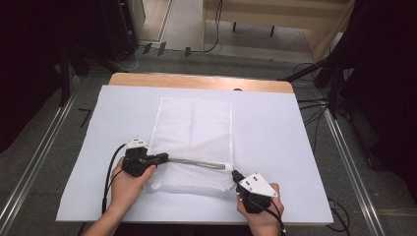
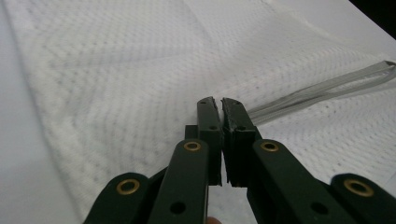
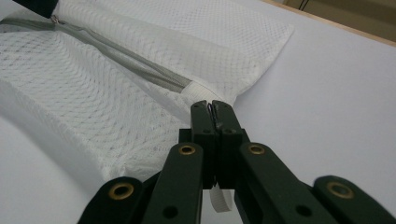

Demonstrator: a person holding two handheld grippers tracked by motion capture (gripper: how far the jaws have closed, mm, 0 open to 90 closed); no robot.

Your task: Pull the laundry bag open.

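A white mesh bag (image 1: 194, 128) lies flat on the white table cover (image 1: 285, 147). A grey zipper (image 1: 196, 162) runs across its near part. My left gripper (image 1: 166, 157) is at the zipper's left end with its jaws shut on the zipper pull, which is hidden between them. In the left gripper view the zipper (image 2: 317, 91) leads away to the right from the gripper (image 2: 218, 103). My right gripper (image 1: 235, 173) is shut on the white tab (image 3: 198, 91) at the zipper's right end, and a bit of white tape (image 3: 220, 200) hangs below its jaws (image 3: 212, 106).
The table's wooden far edge (image 1: 196, 81) shows beyond the cover. Cables (image 1: 314, 105) and metal rails (image 1: 349, 162) lie on the floor around the table. Dark equipment stands at the left and right. Bare cover surrounds the bag on all sides.
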